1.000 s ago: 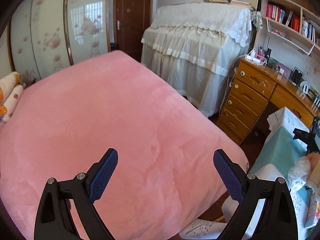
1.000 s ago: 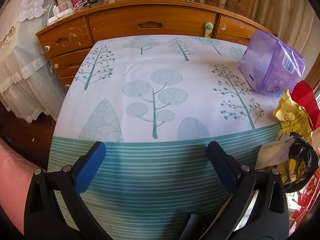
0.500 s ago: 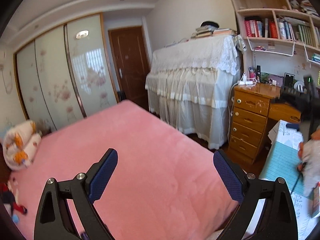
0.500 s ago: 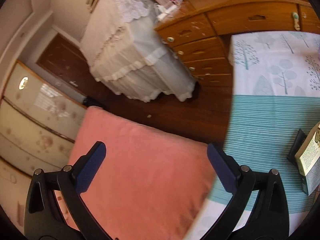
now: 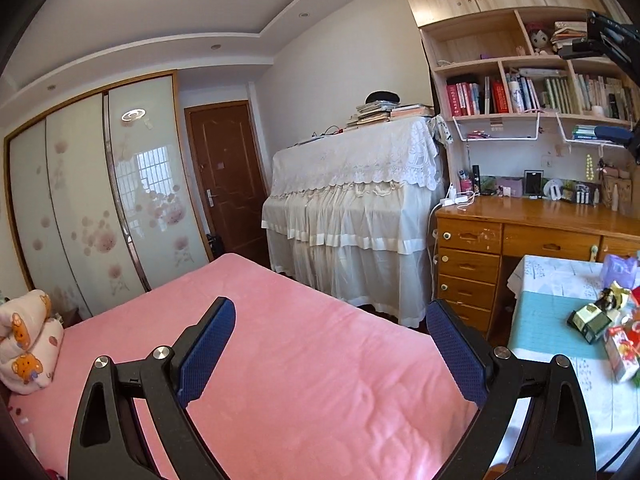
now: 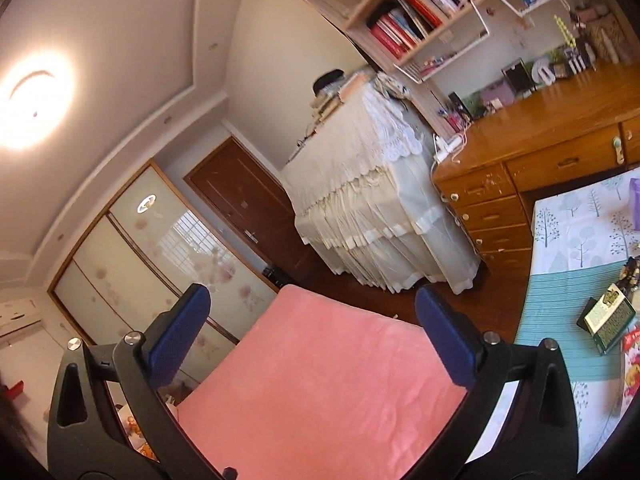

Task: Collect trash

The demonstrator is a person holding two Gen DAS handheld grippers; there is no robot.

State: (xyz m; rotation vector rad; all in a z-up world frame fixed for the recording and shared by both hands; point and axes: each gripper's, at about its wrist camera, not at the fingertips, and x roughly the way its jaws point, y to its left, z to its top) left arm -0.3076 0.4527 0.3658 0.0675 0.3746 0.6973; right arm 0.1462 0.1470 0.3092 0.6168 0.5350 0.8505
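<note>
Both the left gripper [image 5: 330,344] and right gripper [image 6: 312,332] are gaping wide and empty over the bed [image 5: 312,360] — the trash [image 5: 600,320] is lying at each frame's right edge on the worktop [image 5: 552,308], nearer neither.

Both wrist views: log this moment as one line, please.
left gripper: open, empty, over pink bed | right gripper: open, empty | trash: on clothed table, untouched

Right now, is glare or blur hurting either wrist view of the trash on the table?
Left wrist: sharp, the trash evenly lit at the right edge, fisheye-bent. Right wrist: tilted view, ceiling lamp blown out upper left, bookshelf slightly soft, green box still legible.
</note>
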